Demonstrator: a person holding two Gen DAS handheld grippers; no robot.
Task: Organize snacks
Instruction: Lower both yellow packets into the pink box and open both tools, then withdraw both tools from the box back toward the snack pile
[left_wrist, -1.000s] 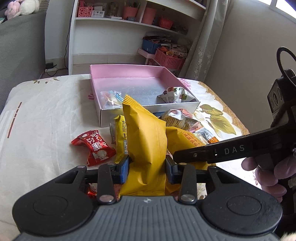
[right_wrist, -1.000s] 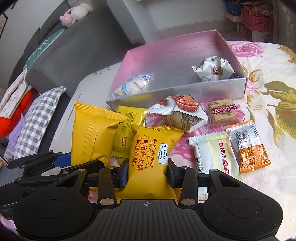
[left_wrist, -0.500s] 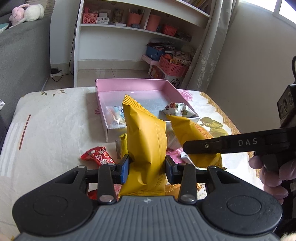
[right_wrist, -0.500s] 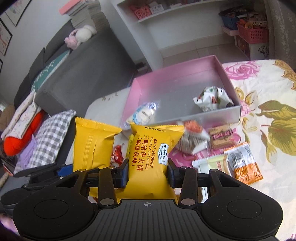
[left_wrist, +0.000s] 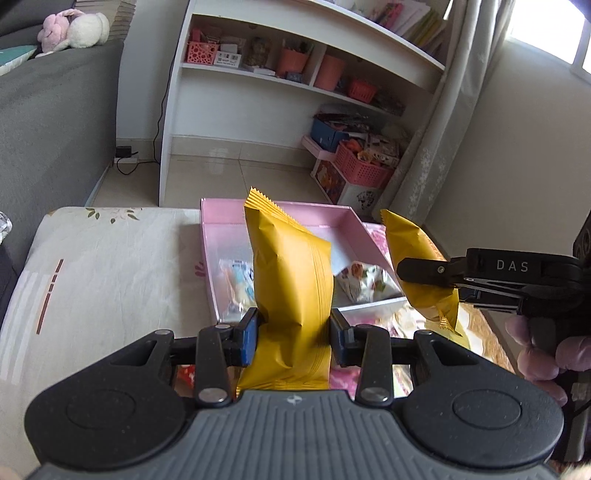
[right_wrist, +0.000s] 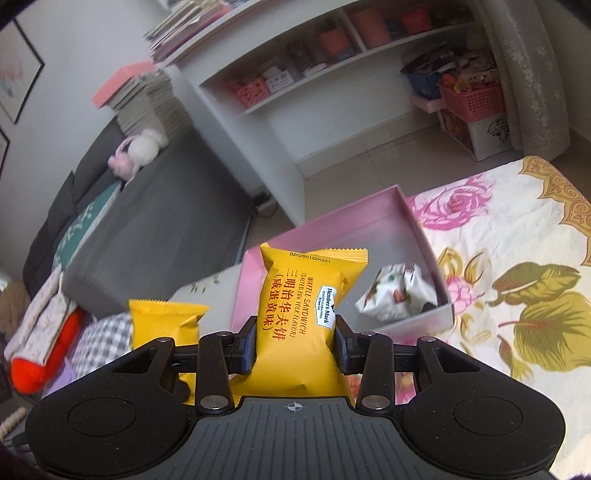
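Nearest to me, my left gripper (left_wrist: 293, 338) is clamped on a yellow snack packet (left_wrist: 291, 280), pads pressing its lower sides, the packet standing upright with its crimped top at twelve o'clock. My right gripper (right_wrist: 295, 345) pinches a second yellow packet (right_wrist: 303, 306), labelled as a salted egg yolk waffle sandwich, plump and unwrinkled, also upright. Both packets hang in the air, short of the box.

Beyond them, at twelve to one o'clock, the pink box (left_wrist: 360, 229) sits open on the flowered tablecloth (right_wrist: 517, 229). Inside it lie a white printed pouch (right_wrist: 399, 295) and a small clear-wrapped sweet (left_wrist: 236, 277), so two are stowed. I judge these two packets are next to go in; what else lies on the cloth below I cannot see.
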